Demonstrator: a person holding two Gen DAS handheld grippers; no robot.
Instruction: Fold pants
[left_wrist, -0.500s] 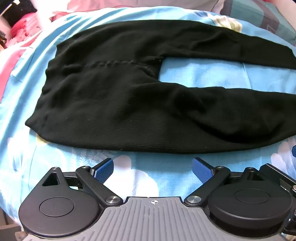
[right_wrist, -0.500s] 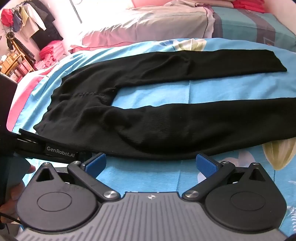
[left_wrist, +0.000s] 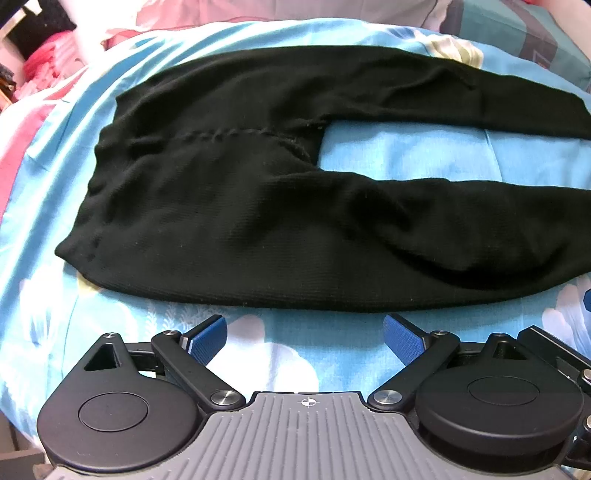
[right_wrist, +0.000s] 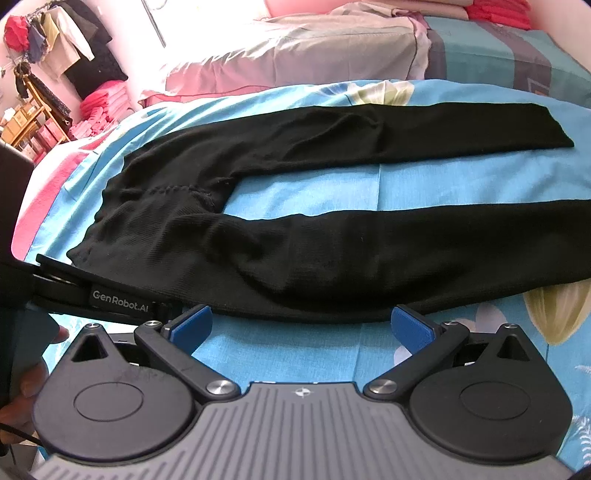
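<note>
Black knit pants (left_wrist: 236, 206) lie flat on a blue flowered bedsheet (left_wrist: 406, 158), waistband to the left, both legs running right with a gap between them. They also show in the right wrist view (right_wrist: 332, 251). My left gripper (left_wrist: 304, 334) is open and empty, just short of the near edge of the seat part. My right gripper (right_wrist: 301, 326) is open and empty, its blue pads (right_wrist: 192, 325) at the near edge of the near leg. The left gripper's body (right_wrist: 92, 295) shows at the left in the right wrist view.
Pink and grey bedding (right_wrist: 295, 48) is piled beyond the pants. Stacks of pink cloth (right_wrist: 99, 110) and hanging clothes (right_wrist: 55, 48) stand at the far left. The bed's left edge (left_wrist: 14, 155) falls away by the waistband.
Both grippers have crept slightly closer to the near edge of the pants. Both remain open. The pants have not moved.
</note>
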